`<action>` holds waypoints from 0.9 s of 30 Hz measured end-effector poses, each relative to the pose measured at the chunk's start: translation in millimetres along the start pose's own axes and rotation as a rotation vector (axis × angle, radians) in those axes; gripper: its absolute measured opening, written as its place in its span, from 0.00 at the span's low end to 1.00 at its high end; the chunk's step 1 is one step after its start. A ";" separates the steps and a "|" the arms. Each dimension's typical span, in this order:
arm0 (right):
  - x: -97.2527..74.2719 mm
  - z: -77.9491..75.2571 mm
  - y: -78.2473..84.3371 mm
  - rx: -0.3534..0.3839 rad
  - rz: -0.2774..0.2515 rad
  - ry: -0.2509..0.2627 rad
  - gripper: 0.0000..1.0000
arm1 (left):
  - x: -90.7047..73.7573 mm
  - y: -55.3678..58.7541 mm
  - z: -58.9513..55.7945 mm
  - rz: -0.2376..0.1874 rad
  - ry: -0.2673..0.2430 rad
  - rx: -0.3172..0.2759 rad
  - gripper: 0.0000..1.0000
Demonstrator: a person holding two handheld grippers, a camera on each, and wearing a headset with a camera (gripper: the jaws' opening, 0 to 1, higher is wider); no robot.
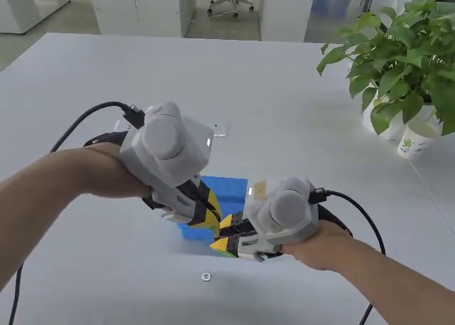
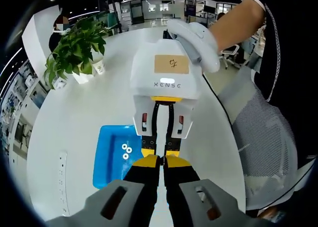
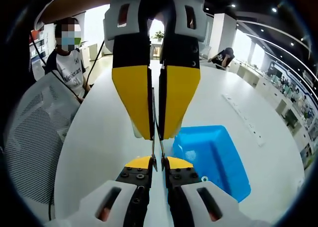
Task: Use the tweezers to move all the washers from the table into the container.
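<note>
Washers (image 2: 124, 146), three in container (image 2: 107, 162), one on table (image 1: 284, 90), left tool (image 2: 162, 158) and right tool (image 3: 157, 163) clamping tweezers (image 3: 153, 150)

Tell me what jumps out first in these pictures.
The left gripper and right gripper meet tip to tip over mid-table, with thin tweezers pinched between their yellow jaws. Just below them sits a bright blue container holding three washers, while one washer lies loose on the white table nearer the person. A leafy potted plant stands at the table's far right.
</note>
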State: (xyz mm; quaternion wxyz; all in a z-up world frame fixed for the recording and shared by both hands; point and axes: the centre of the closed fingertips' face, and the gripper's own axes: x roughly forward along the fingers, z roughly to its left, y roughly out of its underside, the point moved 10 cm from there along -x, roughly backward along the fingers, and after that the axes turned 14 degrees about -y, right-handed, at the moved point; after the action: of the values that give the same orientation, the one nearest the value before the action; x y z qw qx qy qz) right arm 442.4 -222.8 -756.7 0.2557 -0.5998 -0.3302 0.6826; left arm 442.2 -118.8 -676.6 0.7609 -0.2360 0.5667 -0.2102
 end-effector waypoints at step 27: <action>33.8 15.9 18.7 0.030 -0.004 -0.064 0.12 | 17.4 27.1 -25.5 0.026 0.037 -0.036 0.06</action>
State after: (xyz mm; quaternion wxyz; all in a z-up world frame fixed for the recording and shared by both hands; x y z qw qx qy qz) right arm 422.6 -212.1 -791.8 0.2550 -0.5731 -0.3291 0.7058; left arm 423.8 -110.4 -712.3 0.7486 -0.2383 0.5873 -0.1946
